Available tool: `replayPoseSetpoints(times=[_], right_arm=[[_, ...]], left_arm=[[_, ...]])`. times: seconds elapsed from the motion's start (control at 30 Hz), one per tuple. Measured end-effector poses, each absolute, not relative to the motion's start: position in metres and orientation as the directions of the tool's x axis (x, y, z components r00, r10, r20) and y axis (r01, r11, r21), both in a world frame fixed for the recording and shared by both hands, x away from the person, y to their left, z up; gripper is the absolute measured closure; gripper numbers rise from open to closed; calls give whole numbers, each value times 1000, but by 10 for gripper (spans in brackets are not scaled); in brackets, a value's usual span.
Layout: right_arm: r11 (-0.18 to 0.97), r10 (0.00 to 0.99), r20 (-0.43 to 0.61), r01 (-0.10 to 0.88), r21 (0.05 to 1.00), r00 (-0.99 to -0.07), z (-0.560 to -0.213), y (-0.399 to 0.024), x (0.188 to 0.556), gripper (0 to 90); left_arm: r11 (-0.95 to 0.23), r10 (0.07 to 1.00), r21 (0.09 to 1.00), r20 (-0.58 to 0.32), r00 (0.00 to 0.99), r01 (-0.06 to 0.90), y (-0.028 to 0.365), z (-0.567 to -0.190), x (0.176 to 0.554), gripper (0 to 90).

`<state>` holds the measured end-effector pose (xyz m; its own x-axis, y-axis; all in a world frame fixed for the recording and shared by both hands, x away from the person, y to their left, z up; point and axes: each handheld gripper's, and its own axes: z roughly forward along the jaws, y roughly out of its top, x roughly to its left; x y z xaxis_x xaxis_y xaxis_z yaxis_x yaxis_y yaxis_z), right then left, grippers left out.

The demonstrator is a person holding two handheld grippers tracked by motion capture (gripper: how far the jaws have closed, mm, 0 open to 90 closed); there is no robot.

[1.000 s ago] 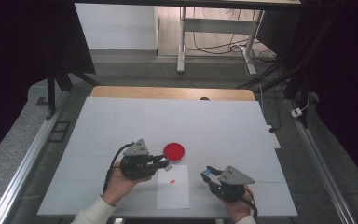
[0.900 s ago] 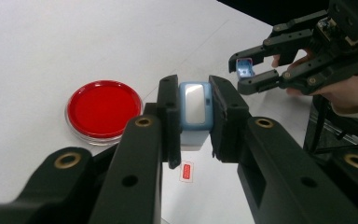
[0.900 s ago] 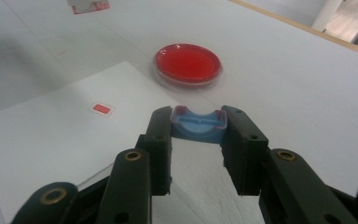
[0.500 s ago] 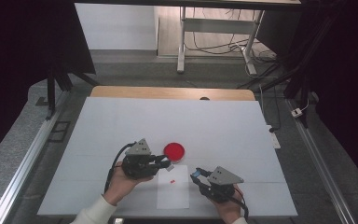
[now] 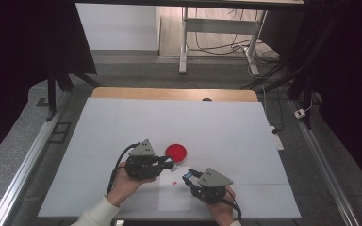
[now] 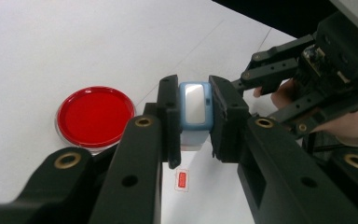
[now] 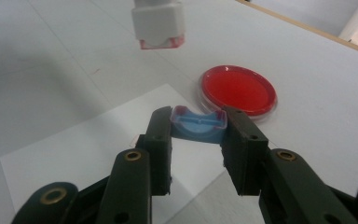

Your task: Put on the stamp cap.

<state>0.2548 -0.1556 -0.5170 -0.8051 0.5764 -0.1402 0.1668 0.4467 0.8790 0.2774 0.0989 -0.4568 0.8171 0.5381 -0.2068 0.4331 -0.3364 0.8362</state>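
Note:
My left gripper (image 5: 168, 165) (image 6: 195, 122) is shut on a small stamp (image 6: 195, 105) with a light blue and white body, held just above the table. From the right gripper view the stamp (image 7: 158, 23) hangs at the top with its red face down. My right gripper (image 5: 189, 175) (image 7: 198, 133) is shut on the stamp's blue cap (image 7: 198, 123), a little right of the left gripper. A red round dish (image 5: 176, 151) (image 6: 95, 115) (image 7: 238, 89) lies flat just beyond both grippers.
A white sheet of paper (image 5: 174, 200) lies under and between the grippers near the table's front edge, bearing a small red stamp mark (image 5: 174, 182) (image 6: 182, 181). The white table (image 5: 179, 122) stretches back to a wooden strip (image 5: 169, 93).
My right gripper has moved left with the blue cap, closer to the left gripper and over the paper. The left gripper and the dish have stayed in place.

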Motion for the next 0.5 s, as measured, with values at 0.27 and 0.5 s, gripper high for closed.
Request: replayPoseSetpoints(times=[0.27, 0.5], right_arm=[[452, 559, -141, 158, 878, -817, -518, -142, 255, 637], [449, 554, -137, 156, 880, -821, -519, -134, 255, 637]], left_arm=[[-337, 537, 837, -205, 818, 431, 99, -457, 277, 754], [-335, 537, 838, -206, 818, 431, 98, -457, 278, 754]])
